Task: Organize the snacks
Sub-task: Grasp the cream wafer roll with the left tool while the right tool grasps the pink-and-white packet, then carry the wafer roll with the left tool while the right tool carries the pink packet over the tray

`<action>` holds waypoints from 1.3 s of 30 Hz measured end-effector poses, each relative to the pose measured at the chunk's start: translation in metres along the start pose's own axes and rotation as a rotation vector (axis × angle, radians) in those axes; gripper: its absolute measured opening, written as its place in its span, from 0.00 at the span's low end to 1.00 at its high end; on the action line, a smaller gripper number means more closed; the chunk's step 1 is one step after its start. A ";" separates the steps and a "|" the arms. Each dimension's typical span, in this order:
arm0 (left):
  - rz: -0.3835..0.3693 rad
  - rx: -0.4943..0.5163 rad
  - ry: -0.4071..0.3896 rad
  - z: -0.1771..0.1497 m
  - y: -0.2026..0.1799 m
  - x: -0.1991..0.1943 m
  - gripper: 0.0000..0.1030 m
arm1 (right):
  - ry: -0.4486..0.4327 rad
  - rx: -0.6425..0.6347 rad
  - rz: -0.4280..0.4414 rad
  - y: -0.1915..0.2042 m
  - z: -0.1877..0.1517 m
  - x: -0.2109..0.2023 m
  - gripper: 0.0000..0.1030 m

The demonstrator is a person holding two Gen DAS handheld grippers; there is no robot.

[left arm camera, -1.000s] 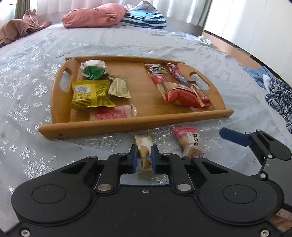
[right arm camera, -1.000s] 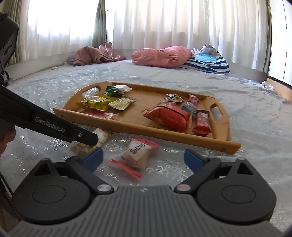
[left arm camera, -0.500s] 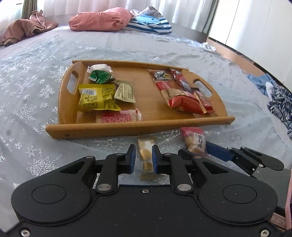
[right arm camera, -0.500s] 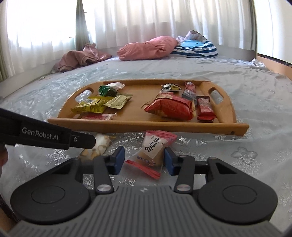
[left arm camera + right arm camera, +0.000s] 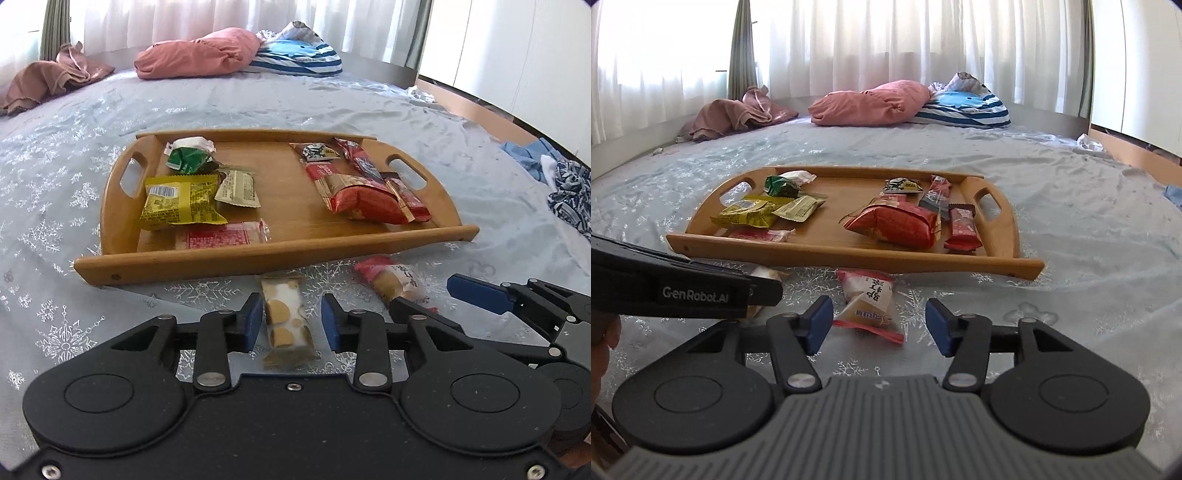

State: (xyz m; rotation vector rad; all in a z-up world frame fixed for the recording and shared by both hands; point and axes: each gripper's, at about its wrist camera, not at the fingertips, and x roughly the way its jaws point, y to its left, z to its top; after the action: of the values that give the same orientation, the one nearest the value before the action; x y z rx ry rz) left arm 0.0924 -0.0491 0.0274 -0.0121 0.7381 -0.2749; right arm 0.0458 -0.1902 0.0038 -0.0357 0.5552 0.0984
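Note:
A wooden tray [image 5: 258,254] lies on the snowflake bedsheet, with yellow, green and beige packets [image 5: 181,201] on its left and red packets [image 5: 362,201] on its right. In front of it a clear cookie packet [image 5: 286,321] lies on the sheet between the pads of my left gripper [image 5: 291,325]. Its jaws are opening and the right pad stands clear of the packet. A red-edged packet [image 5: 868,306] lies between the pads of my right gripper [image 5: 879,326], whose jaws are also opening without pressing it. In the right wrist view the left gripper's finger [image 5: 701,293] crosses in from the left.
A pink pillow [image 5: 871,103], a striped pillow [image 5: 964,107] and a brown cloth [image 5: 738,114] lie at the far end of the bed by the curtains. Blue clothes [image 5: 561,177] sit at the right edge. A hand [image 5: 602,350] shows at the left.
The left jaws, shut on the cookie packet before, have parted around it. The right jaws went from wide to narrow around the red-edged packet, then widened again.

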 end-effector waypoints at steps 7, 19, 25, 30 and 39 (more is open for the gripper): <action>0.011 -0.007 -0.009 -0.001 0.008 0.001 0.32 | 0.028 0.013 0.022 0.005 0.001 0.015 0.66; 0.006 0.016 -0.018 -0.007 0.005 0.003 0.31 | 0.024 0.038 0.000 -0.004 0.003 0.022 0.65; 0.021 0.063 -0.037 -0.013 -0.001 0.004 0.26 | 0.035 0.053 0.029 -0.003 0.003 0.029 0.50; 0.018 0.063 -0.035 -0.013 -0.002 0.005 0.19 | 0.026 0.014 0.017 0.007 0.000 0.028 0.45; 0.024 0.060 -0.039 -0.012 -0.002 0.000 0.20 | 0.017 0.027 0.007 0.009 0.001 0.023 0.42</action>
State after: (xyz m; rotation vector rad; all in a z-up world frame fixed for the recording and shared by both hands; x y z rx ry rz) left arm 0.0834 -0.0500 0.0186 0.0476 0.6902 -0.2735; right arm 0.0645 -0.1794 -0.0076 -0.0079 0.5740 0.0974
